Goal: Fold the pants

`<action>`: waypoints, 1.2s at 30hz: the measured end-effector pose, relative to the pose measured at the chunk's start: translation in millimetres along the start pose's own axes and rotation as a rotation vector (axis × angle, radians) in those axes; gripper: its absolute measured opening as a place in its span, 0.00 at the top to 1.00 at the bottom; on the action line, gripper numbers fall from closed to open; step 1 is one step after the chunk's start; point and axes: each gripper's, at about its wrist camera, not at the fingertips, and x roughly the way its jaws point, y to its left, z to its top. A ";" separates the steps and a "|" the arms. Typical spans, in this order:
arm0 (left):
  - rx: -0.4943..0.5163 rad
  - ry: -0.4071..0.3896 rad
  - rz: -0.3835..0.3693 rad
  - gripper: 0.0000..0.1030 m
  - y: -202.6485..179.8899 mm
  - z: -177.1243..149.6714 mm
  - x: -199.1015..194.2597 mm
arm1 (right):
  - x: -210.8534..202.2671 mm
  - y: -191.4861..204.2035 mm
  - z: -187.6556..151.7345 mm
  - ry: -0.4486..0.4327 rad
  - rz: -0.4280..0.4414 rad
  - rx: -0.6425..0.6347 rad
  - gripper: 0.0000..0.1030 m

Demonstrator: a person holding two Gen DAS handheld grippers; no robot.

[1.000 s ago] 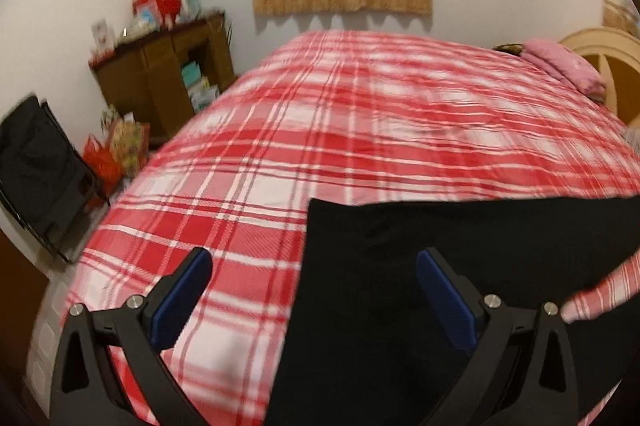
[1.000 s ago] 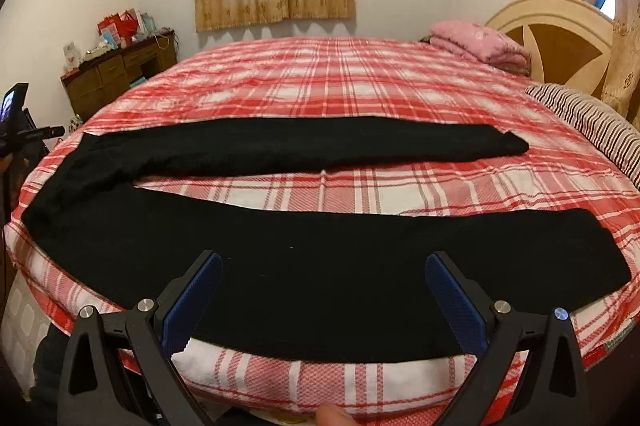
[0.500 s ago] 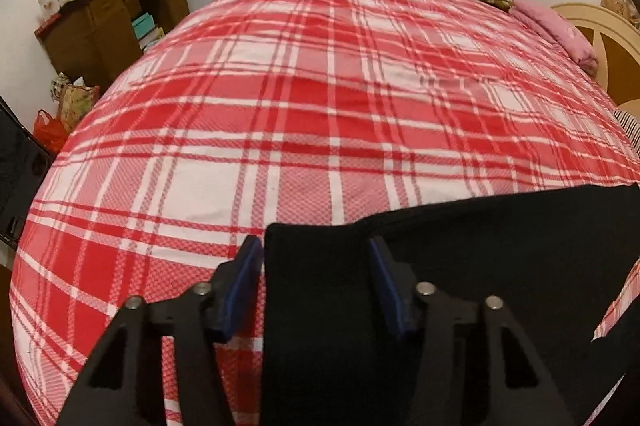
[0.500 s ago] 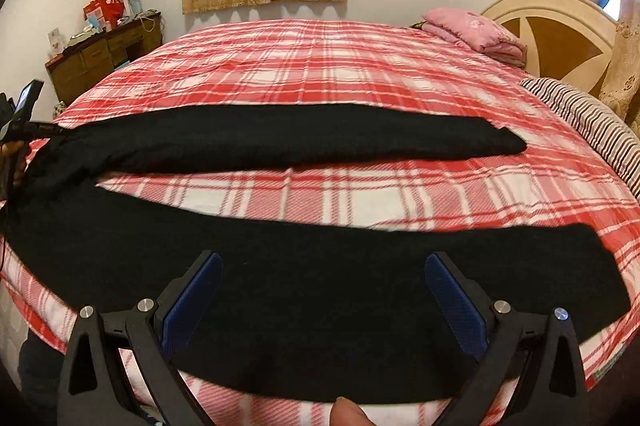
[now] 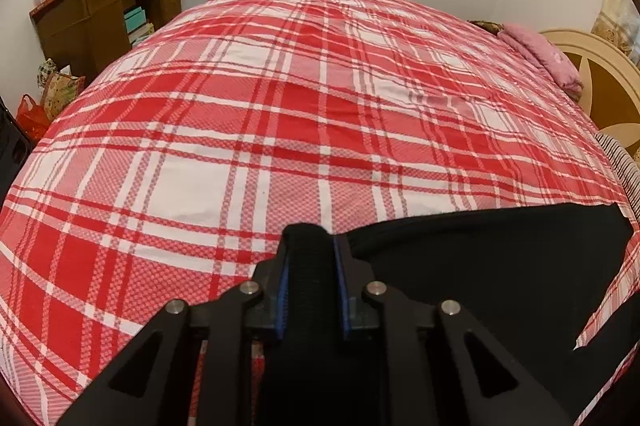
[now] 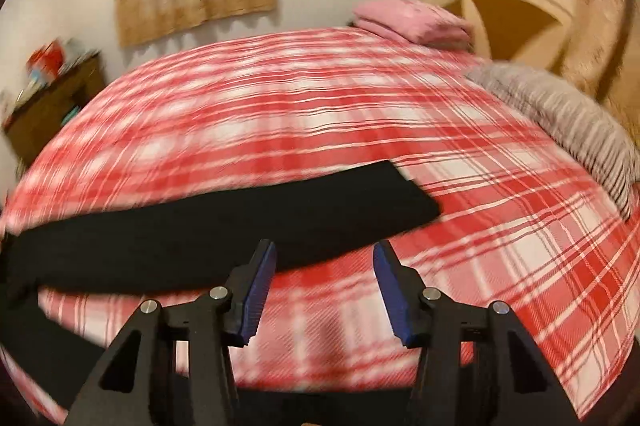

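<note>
Black pants [image 5: 500, 266] lie across the near part of a red-and-white plaid bed [image 5: 280, 105]. My left gripper [image 5: 310, 238] is closing, and its blue pads pinch a bunched edge of the black fabric that sticks up between them. In the blurred right wrist view, one black leg [image 6: 224, 226] stretches from the left to a cuff end near the middle. The other leg [image 6: 40, 346] shows at the lower left. My right gripper [image 6: 326, 250] hovers just short of the far leg's lower edge, its jaws closing with only bedspread between them.
A brown dresser [image 5: 100, 13] with clutter stands at the left wall, with bags [image 5: 52, 93] on the floor beside it. A folded pink blanket [image 6: 412, 21], a striped pillow [image 6: 560, 121] and the cream headboard [image 6: 512, 13] are at the right.
My left gripper came down onto the pants' edge and closed on it. My right gripper swung to the right along the pants toward the far leg's end, and its jaws narrowed.
</note>
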 end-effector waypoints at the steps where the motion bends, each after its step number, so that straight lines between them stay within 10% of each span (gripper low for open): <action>1: 0.002 0.000 0.002 0.81 -0.8 0.4 1.1 | 10.6 -10.0 9.2 0.017 -0.009 0.034 0.49; 9: 0.019 0.003 0.016 0.81 -3.7 0.2 5.0 | 93.5 -64.9 59.8 0.115 -0.004 0.208 0.49; 27: 0.045 0.011 0.046 0.80 -8.9 0.9 11.6 | 192.8 -69.9 80.5 0.244 0.046 0.145 0.50; 30: 0.057 0.011 0.059 0.80 -12.0 0.8 12.2 | 193.9 -65.8 79.3 0.263 0.058 0.114 0.86; 36: 0.074 0.012 0.069 0.84 -15.4 3.8 10.4 | 169.4 -56.9 76.9 0.235 0.067 0.062 0.94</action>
